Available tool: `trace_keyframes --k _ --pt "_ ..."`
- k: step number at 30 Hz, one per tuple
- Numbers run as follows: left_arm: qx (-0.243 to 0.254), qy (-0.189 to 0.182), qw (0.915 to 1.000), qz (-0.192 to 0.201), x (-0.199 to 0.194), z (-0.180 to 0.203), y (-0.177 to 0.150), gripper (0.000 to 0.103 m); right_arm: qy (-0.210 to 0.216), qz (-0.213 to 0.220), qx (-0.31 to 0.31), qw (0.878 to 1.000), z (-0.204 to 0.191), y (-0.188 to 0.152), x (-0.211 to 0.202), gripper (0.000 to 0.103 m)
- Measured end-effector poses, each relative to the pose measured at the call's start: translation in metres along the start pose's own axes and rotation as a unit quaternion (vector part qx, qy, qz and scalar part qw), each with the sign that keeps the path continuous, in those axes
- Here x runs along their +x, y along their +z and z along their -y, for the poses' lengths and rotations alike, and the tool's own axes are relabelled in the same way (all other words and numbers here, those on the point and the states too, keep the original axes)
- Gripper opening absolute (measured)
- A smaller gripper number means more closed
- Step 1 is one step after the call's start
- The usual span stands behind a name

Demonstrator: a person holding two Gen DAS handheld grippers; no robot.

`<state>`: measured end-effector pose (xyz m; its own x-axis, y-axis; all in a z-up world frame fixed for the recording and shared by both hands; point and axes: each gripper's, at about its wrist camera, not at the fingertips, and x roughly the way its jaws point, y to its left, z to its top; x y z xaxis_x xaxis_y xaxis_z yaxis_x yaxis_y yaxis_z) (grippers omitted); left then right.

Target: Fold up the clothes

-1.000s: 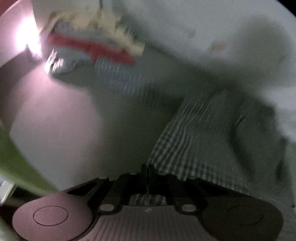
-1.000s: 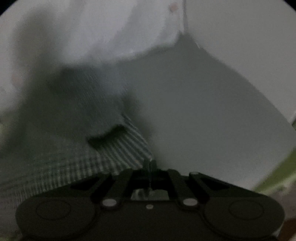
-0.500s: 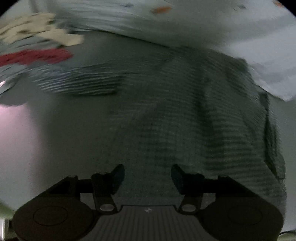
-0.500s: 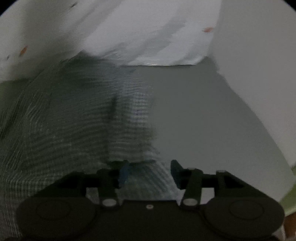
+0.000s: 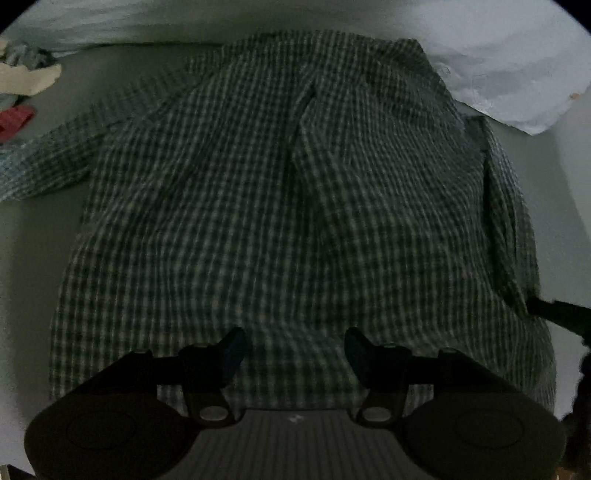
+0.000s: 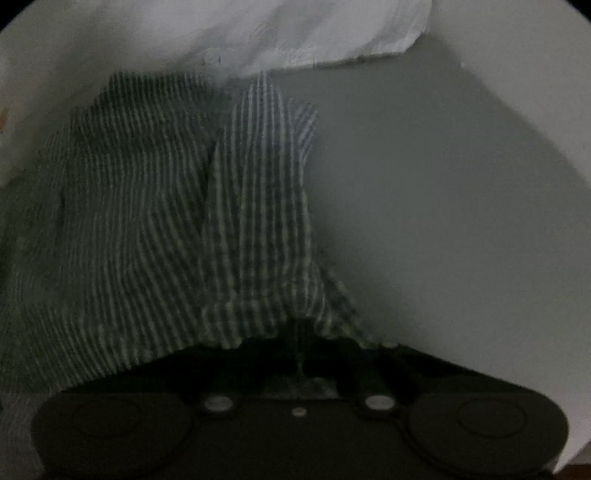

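From the left wrist view we look down on a green-and-white checked shirt [image 5: 295,192] spread over a pale grey desk [image 5: 33,258], one sleeve reaching out to the left edge of the picture. Our left gripper [image 5: 293,349] hangs over the shirt's near hem with its jaws apart and opening wider — the cloth lies beneath them, not pinched between the pads. Beyond the shirt lies a white sheet of fabric [image 5: 517,74], and at the far left sits a small pile of other clothes [image 5: 22,81], cream, grey-blue and red. At the right edge a dark bar, seemingly part of the other gripper, meets the shirt's side. From the right wrist view, which is dim and blurred, we see the same checked shirt [image 6: 166,221] filling the left half, its edge drawn up in a ridge toward our right gripper [image 6: 299,332] — the jaws are pressed together on that edge of the shirt. The bare desk [image 6: 443,221] lies to the right, and the white fabric [image 6: 295,33] runs along the top.
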<state>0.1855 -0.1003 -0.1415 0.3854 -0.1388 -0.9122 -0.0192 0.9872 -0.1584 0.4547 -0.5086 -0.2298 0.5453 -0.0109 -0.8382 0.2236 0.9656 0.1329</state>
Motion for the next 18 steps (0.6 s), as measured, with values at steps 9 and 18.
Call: trace_keyframes --k 9,18 --pt "-0.091 0.046 0.9941 0.036 -0.006 0.040 -0.007 0.060 -0.096 0.183 -0.091 0.974 0.140 0.104 -0.066 0.001" --pt "-0.112 0.096 0.9881 0.044 -0.029 0.043 -0.039 0.065 -0.253 0.173 -0.076 0.949 0.241 0.154 -0.030 0.043"
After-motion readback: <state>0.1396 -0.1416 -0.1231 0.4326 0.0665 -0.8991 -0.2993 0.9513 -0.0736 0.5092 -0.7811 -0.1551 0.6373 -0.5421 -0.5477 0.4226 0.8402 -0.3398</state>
